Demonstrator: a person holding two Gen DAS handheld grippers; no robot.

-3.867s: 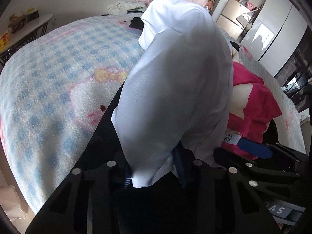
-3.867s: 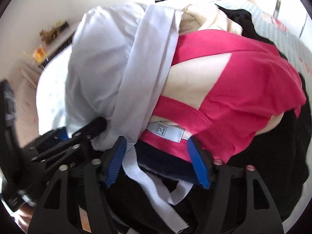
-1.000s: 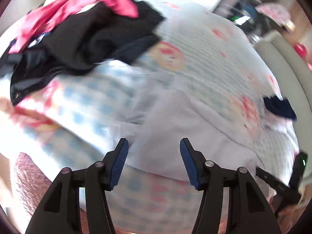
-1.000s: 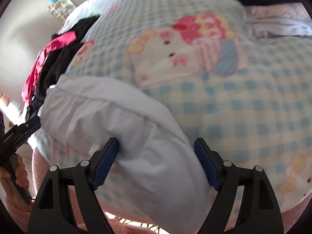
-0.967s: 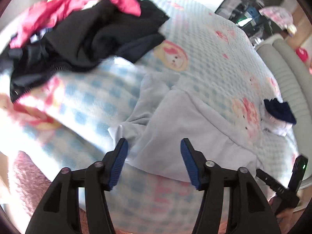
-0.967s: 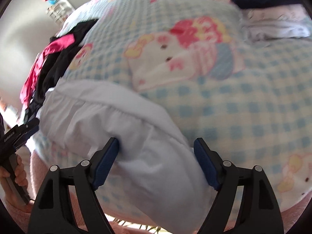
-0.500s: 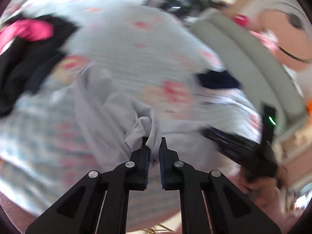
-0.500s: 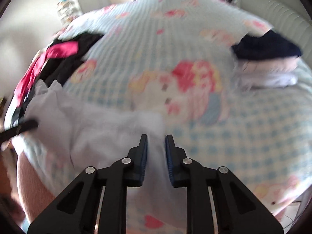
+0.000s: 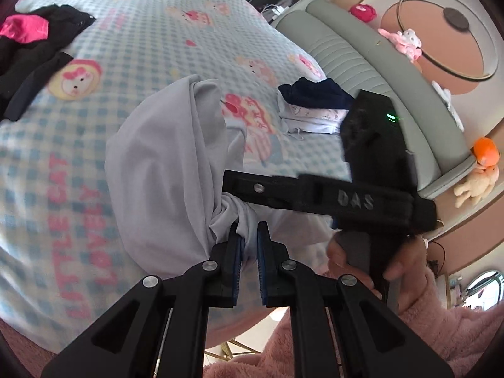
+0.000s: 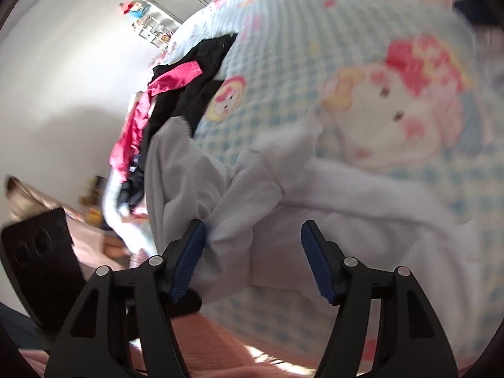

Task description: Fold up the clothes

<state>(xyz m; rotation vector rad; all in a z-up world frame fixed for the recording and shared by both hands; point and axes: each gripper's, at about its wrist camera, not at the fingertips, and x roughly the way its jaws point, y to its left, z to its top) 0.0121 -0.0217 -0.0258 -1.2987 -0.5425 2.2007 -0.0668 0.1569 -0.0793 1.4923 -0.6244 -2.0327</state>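
A pale lavender-white garment (image 9: pixel 163 163) lies bunched on the checked cartoon blanket (image 9: pixel 141 47). My left gripper (image 9: pixel 249 242) is shut on a gathered fold of it, lifted slightly off the bed. In the right wrist view the same garment (image 10: pixel 283 195) spreads under my right gripper (image 10: pixel 252 245). Its jaws are opening. Cloth lies between them and brushes the left pad (image 10: pixel 189 252), but nothing is pinched. In the left wrist view the right gripper's black body (image 9: pixel 315 192) crosses just beyond the left fingertips, with its tip against the cloth.
A heap of black and pink clothes (image 9: pixel 28 41) lies at the bed's far left. A folded navy and white stack (image 9: pixel 315 107) sits near the grey-green headboard (image 9: pixel 362 72). A hand in a pink fleece sleeve (image 9: pixel 362 258) holds the right gripper. Plush toys line the wall.
A second ago both grippers stood open over the garment's near edge. Both then shut on it. Now the left still grips a raised bunch, while the right's jaws have parted again.
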